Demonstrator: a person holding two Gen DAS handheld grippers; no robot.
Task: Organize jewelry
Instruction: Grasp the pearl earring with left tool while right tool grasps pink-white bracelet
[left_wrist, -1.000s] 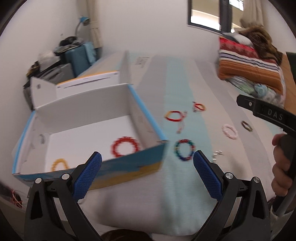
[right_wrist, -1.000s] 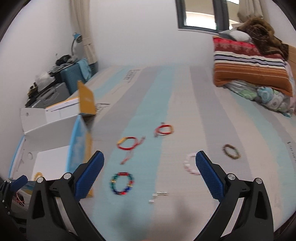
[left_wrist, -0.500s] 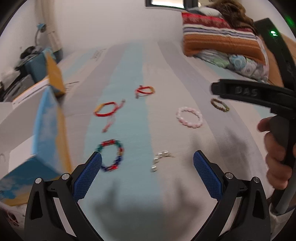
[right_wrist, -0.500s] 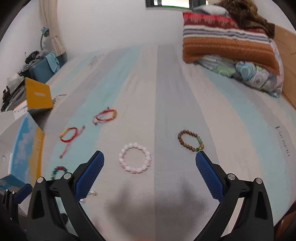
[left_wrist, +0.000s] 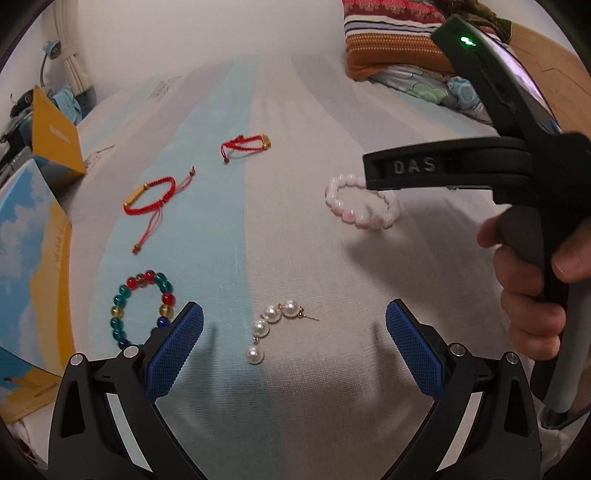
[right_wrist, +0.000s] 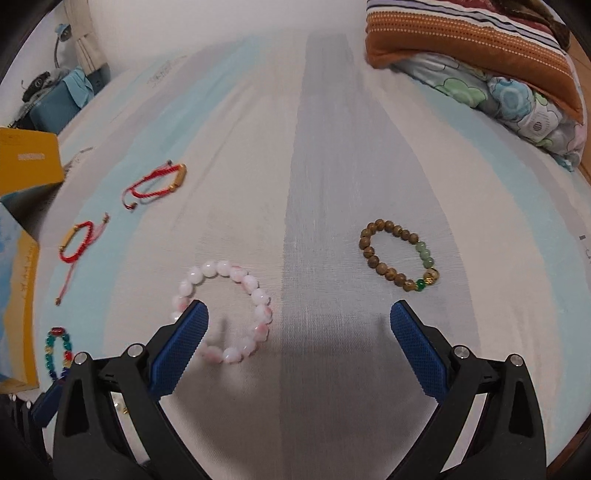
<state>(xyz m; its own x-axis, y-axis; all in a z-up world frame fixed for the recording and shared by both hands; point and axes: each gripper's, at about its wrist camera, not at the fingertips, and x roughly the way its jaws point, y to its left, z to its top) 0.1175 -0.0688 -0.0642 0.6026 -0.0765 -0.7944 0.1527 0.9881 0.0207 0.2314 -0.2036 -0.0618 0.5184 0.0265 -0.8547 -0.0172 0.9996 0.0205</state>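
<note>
Pearl earring (left_wrist: 271, 326) lies small, light and likely slippery between the wide-open, empty left gripper (left_wrist: 293, 341), best pinched across its beads, while the right gripper (right_wrist: 299, 341) gapes empty beside the pink bracelet (right_wrist: 221, 312).

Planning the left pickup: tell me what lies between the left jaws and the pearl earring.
Nothing but bare striped bedsheet. In the left wrist view the pearl earring lies between the open left gripper jaws, untouched.

A pink bead bracelet (right_wrist: 221, 312) lies flat mid-bedsheet (right_wrist: 332, 155). Right of it lies a brown wooden bracelet (right_wrist: 399, 254); left, two red cord bracelets (right_wrist: 155, 184) (right_wrist: 75, 242), a multicoloured bead bracelet (left_wrist: 142, 306), and pearl earrings (left_wrist: 271, 326).
</note>
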